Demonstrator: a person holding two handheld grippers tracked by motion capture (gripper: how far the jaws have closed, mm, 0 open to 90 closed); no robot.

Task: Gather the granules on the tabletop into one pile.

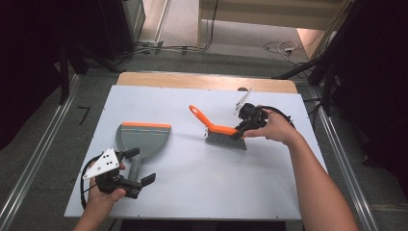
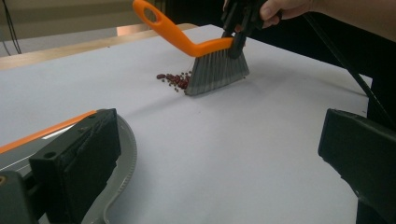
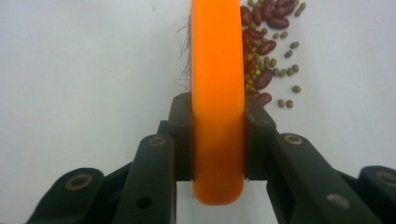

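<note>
Brush point(image 1: 222, 134) clamped in right tongs point(image 1: 243, 126), bristles touching beans point(image 2: 175, 80). Left tongs point(image 1: 144, 166) spread wide, straddling dustpan point(image 1: 143, 137) handle at 8 o'clock on desk point(image 1: 202, 178).

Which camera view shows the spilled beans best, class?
The right gripper view: the beans lie close up beside the brush, red and green told apart. The left gripper view shows a small far pile; the high view is too coarse.

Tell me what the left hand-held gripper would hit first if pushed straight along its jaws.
Probably the brush and the small pile of beans beside its bristles. The left hand-held gripper faces them across bare white table, though depth is hard to judge.
</note>
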